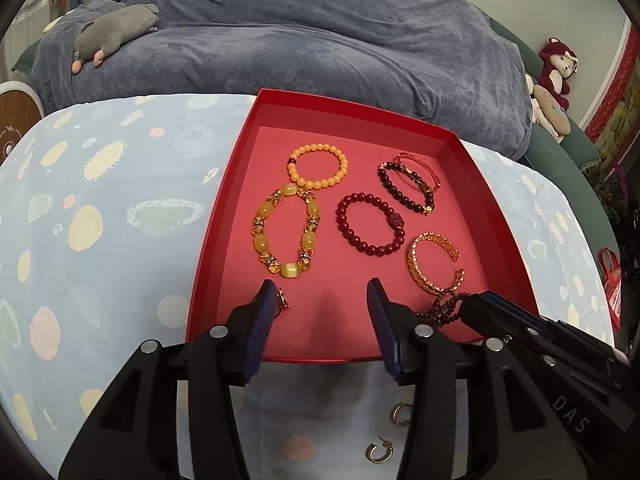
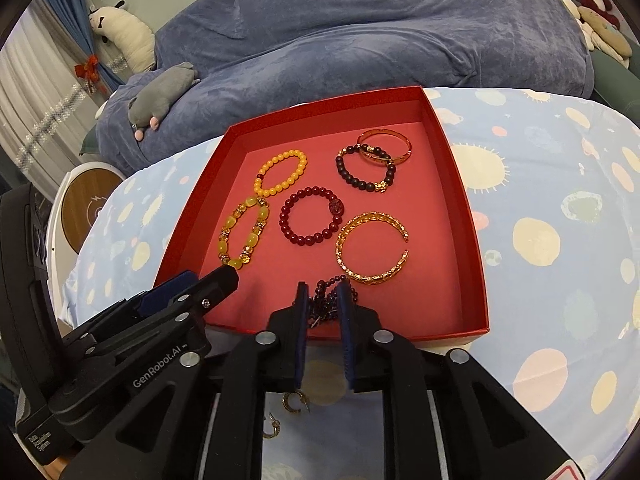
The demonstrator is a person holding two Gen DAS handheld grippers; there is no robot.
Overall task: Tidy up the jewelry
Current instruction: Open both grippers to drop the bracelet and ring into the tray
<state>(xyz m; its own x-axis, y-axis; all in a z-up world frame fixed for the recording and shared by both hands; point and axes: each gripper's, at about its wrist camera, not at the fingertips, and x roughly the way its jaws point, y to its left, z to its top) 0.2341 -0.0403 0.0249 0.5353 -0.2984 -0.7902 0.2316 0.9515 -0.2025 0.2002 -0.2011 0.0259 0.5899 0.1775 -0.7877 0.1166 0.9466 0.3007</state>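
Observation:
A red tray (image 1: 224, 200) (image 2: 460, 200) on the patterned cloth holds several bracelets: an orange bead one (image 1: 344, 164), a chunky yellow one (image 1: 264, 210), a dark red one (image 2: 334, 208), a black bead one (image 2: 344, 172) and a gold cuff (image 2: 372, 216). My left gripper (image 1: 322, 296) stands open over the tray's near floor. A small ring-like piece (image 1: 283, 299) lies against the inner side of its left finger. My right gripper (image 2: 323, 298) stands slightly open with a dark bead string (image 2: 326, 294) bunched loosely between its fingers, also seen in the left wrist view (image 1: 444, 308).
Two gold hoop earrings (image 1: 400, 414) (image 1: 378, 454) lie on the cloth in front of the tray. A thin gold bangle (image 2: 384, 133) rests at the tray's far right. Behind the table is a blue blanket (image 1: 320, 40) with a grey plush toy (image 1: 116, 30).

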